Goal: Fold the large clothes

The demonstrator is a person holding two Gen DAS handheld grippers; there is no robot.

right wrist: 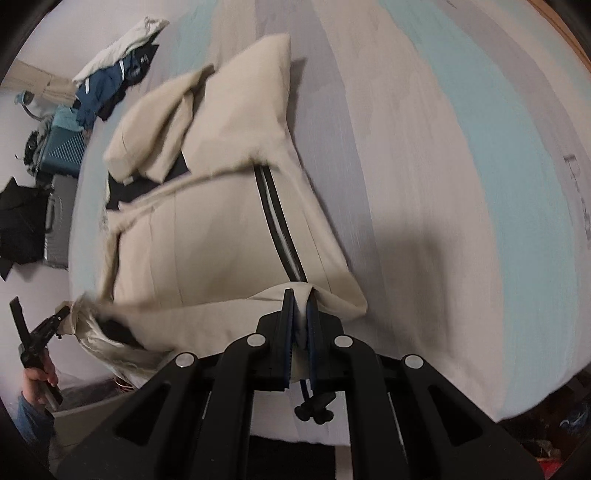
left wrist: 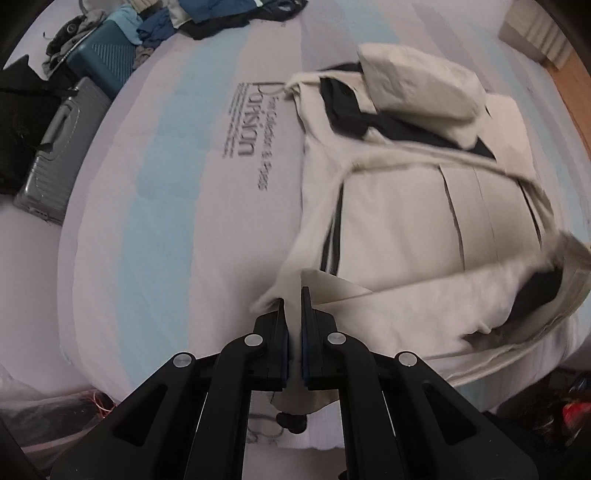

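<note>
A large cream jacket (left wrist: 406, 218) with black lining and a black zipper lies on the striped bed (left wrist: 177, 206), sleeves folded over its back. My left gripper (left wrist: 294, 295) is shut on the jacket's near hem corner. In the right wrist view the same jacket (right wrist: 207, 236) spreads ahead, and my right gripper (right wrist: 300, 295) is shut on the other hem corner, beside the zipper (right wrist: 280, 229). The left gripper (right wrist: 59, 314) also shows at the far left of that view, holding the hem. A black cord toggle (right wrist: 314, 410) hangs below the right gripper.
A pile of dark and blue clothes (left wrist: 207, 18) lies at the bed's far end. A teal suitcase (left wrist: 103, 59) and a grey suitcase (left wrist: 55, 155) stand beside the bed on the left. The bedspread (right wrist: 461, 184) lies bare to the right of the jacket.
</note>
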